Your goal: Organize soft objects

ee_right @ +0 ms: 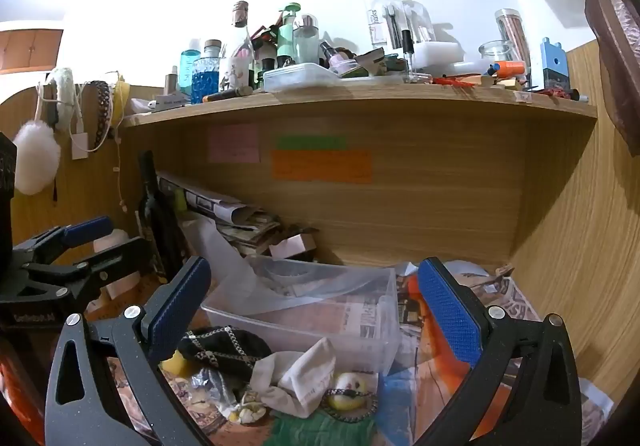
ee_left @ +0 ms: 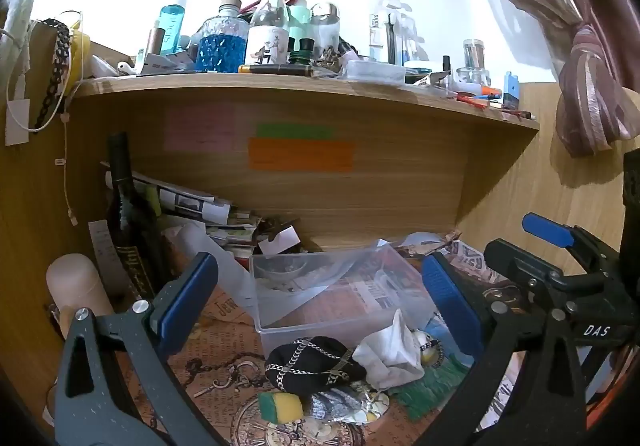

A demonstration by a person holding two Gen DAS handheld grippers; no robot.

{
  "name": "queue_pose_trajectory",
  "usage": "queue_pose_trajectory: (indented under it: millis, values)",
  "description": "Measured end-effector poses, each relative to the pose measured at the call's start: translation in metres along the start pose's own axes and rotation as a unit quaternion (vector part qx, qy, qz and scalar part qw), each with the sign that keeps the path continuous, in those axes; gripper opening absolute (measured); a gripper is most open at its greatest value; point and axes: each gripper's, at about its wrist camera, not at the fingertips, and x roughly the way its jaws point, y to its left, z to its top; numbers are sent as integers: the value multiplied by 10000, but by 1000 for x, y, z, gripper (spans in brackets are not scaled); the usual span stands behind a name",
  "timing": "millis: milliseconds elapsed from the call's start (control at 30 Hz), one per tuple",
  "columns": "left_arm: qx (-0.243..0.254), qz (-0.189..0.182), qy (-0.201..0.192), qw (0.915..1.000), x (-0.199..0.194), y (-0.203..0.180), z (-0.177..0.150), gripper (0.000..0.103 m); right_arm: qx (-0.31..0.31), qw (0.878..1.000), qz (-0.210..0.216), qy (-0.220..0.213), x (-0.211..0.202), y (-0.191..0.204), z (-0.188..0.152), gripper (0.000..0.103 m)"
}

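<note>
We are holding both the left gripper (ee_left: 320, 302) and right gripper (ee_right: 314, 304) wide open, empty, over what is possibly a black pouch (ee_left: 312, 366) beside the clear bin (ee_left: 340, 298).

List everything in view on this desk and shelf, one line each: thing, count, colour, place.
clear plastic bin: 1, transparent, desk centre, under the shelf
black chained pouch: 1, black with silver chain, just in front of the bin
white cloth: 1, white, crumpled right of the pouch
sponge: 1, yellow and green, front of the pouch
dark bottle: 1, near black, upright at left
sticky notes: 3, pink, green, orange, on the back panel
blue glass bottle: 1, blue, on the shelf top
curtain: 1, brownish pink, tied at right
left gripper: 1, black with blue pads, open, empty
right gripper: 1, black with blue pads, open, empty
</note>
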Motion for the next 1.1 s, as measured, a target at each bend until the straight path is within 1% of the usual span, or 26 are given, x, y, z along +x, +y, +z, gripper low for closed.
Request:
queue_pose_trajectory:
  millis: [267, 300, 467, 1100]
  values:
    - [-116, 56, 39, 9999, 4, 2, 1, 103, 42, 10000, 20, 22, 0, 0, 0, 103]
    - [-98, -45, 12, 9999, 0, -4, 0, 103, 42, 10000, 19, 22, 0, 0, 0, 103]
    - [-104, -90, 6, 9999, 0, 1, 0, 103, 56, 10000, 23, 17, 0, 0, -1, 103]
    - [-41, -80, 7, 10000, 0, 0, -3, 103, 89, 9999, 56, 19, -1, 2, -2, 103]
